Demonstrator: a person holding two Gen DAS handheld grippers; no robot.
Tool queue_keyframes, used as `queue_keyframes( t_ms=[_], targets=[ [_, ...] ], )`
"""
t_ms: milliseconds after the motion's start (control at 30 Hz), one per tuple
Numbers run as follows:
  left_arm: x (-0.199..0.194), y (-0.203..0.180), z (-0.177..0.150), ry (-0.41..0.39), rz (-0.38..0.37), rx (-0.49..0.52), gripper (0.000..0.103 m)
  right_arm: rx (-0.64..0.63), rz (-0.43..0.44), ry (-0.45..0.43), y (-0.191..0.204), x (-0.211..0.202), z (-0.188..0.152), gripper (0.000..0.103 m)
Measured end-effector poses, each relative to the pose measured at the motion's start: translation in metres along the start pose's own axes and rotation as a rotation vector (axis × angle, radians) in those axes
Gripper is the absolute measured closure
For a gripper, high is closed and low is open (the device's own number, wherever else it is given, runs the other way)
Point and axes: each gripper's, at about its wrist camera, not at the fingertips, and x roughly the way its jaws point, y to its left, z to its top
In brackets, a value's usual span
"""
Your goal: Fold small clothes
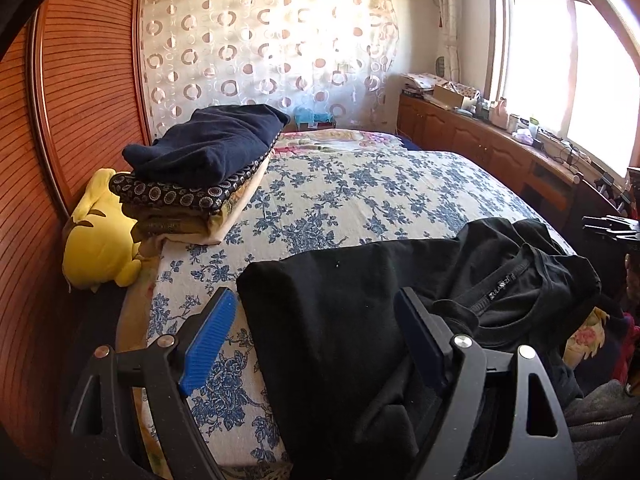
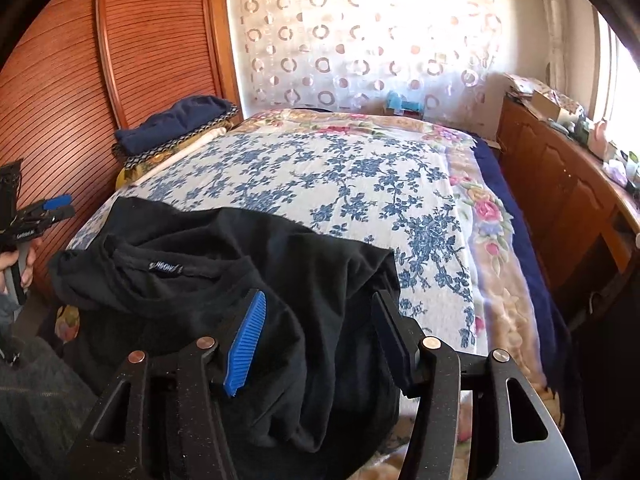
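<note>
A black T-shirt (image 1: 360, 300) lies rumpled at the near edge of the bed, its collar label facing up; it also shows in the right wrist view (image 2: 224, 264). My left gripper (image 1: 316, 316) is open, its blue pads apart above the shirt's left part, holding nothing. My right gripper (image 2: 320, 316) is open over the shirt's right side, empty. The left gripper shows at the far left of the right wrist view (image 2: 48, 208), and the right gripper at the right edge of the left wrist view (image 1: 612, 226).
The bed has a blue-flowered sheet (image 1: 352, 188). A stack of folded clothes (image 1: 200, 168) topped by a navy garment sits at its far left by a yellow plush toy (image 1: 96, 236). A slatted wooden wardrobe (image 1: 80, 80) stands left, a cluttered wooden cabinet (image 1: 500, 144) under the window right.
</note>
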Motion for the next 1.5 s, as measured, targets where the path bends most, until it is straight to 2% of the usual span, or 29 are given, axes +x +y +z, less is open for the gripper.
queue_keyframes(
  t_ms=[267, 433, 633, 700, 800, 833, 900, 967, 1033, 1167, 1300, 1400, 1433, 1500],
  targets=[
    [0.042, 0.014, 0.006, 0.038, 0.012, -0.009, 0.021, 0.078, -0.041, 0.038, -0.021, 0.059, 0.012, 0.046],
    [0.08, 0.031, 0.01, 0.095, 0.016, -0.034, 0.021, 0.164, -0.04, 0.068, -0.036, 0.094, 0.016, 0.046],
    [0.11, 0.044, 0.011, 0.141, 0.046, -0.037, 0.021, 0.223, -0.039, 0.062, -0.046, 0.114, 0.019, 0.046],
    [0.115, 0.045, 0.011, 0.15, 0.052, -0.045, 0.021, 0.218, -0.025, 0.055, -0.048, 0.116, 0.02, 0.055],
    [0.12, 0.047, 0.01, 0.158, 0.052, -0.047, 0.021, 0.199, -0.007, 0.042, -0.046, 0.114, 0.019, 0.076],
    [0.12, 0.048, 0.01, 0.163, 0.053, -0.05, 0.021, 0.193, 0.002, 0.029, -0.046, 0.112, 0.02, 0.087],
    [0.123, 0.05, 0.009, 0.175, 0.054, -0.06, 0.021, 0.194, -0.009, -0.027, -0.049, 0.098, 0.017, 0.092],
    [0.124, 0.052, 0.008, 0.182, 0.046, -0.073, 0.021, 0.211, -0.059, -0.073, -0.053, 0.083, 0.015, 0.093],
    [0.125, 0.054, 0.008, 0.184, 0.043, -0.082, 0.021, 0.237, -0.046, -0.077, -0.058, 0.079, 0.012, 0.093],
    [0.126, 0.052, 0.007, 0.188, 0.051, -0.068, 0.021, 0.207, -0.057, -0.038, -0.054, 0.09, 0.012, 0.093],
    [0.127, 0.051, 0.007, 0.191, 0.053, -0.06, 0.021, 0.198, -0.064, -0.035, -0.051, 0.093, 0.014, 0.092],
    [0.128, 0.05, 0.007, 0.194, 0.056, -0.05, 0.021, 0.173, -0.098, -0.017, -0.05, 0.092, 0.016, 0.069],
    [0.129, 0.049, 0.007, 0.195, 0.058, -0.048, 0.021, 0.164, -0.105, -0.007, -0.049, 0.094, 0.016, 0.059],
    [0.129, 0.05, 0.007, 0.195, 0.057, -0.047, 0.021, 0.155, -0.113, 0.008, -0.049, 0.096, 0.017, 0.051]
  ],
)
